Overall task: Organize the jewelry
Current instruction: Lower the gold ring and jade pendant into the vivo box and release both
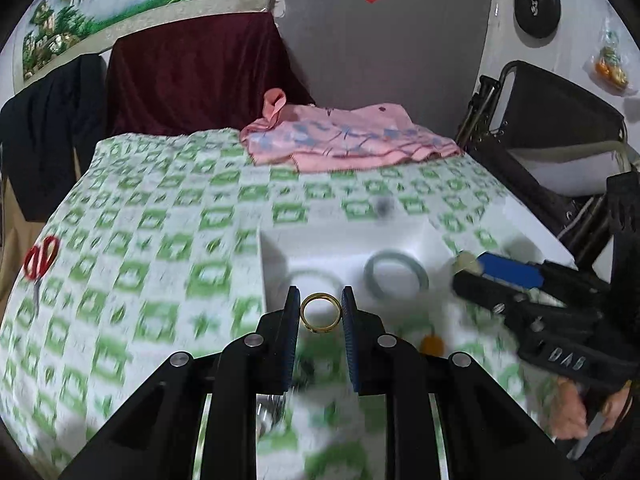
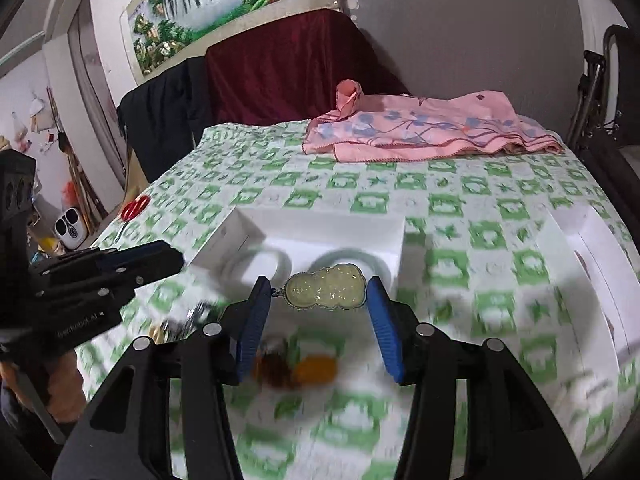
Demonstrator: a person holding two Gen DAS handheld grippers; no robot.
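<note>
My left gripper is shut on a gold ring, held above the near edge of a white open box. Two pale bangles lie in the box. My right gripper is shut on a pale green gourd-shaped pendant, held just before the same white box. The right gripper also shows in the left wrist view, to the right of the box. The left gripper shows in the right wrist view at the left.
A green-checked cloth covers the table. An amber piece and dark beads lie below the right gripper. Red scissors lie far left. A pink towel lies at the back. A white box lid sits right.
</note>
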